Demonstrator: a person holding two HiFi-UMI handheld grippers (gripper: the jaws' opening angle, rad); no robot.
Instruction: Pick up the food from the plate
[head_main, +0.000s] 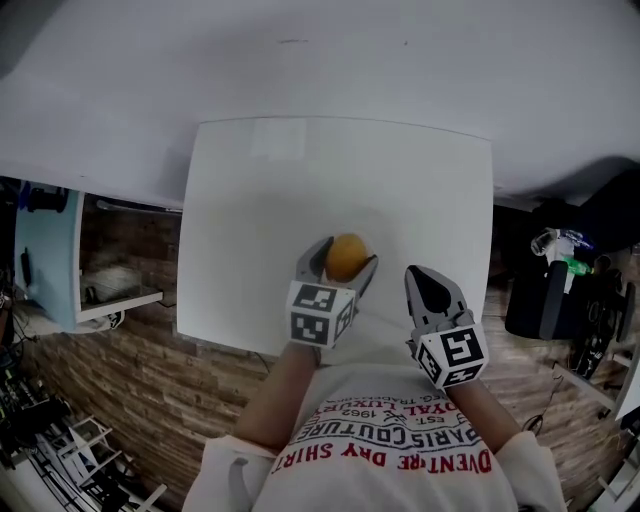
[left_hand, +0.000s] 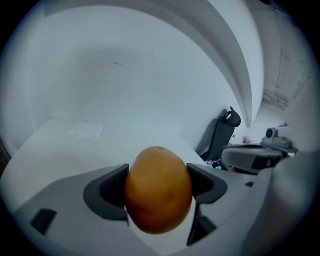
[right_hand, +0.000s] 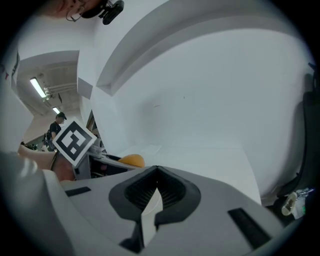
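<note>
**Food sits in the left jaws; no plate in view**

The left gripper (head_main: 344, 258) is clamped on the food (left_hand: 158, 189), an orange, egg-shaped piece. One jaw presses each flank at the widest part. The food's long axis stands upright in the left gripper view, crosswise to the squeeze. The food is over the table's (head_main: 250, 210) near half, right of its middle, and seems to hang clear of the top. The right gripper (head_main: 428, 285) is near the food on its right, by the table's near edge, with its jaws pressed together on nothing. The pick-up looks done, so the left side alone carries the load.
</note>
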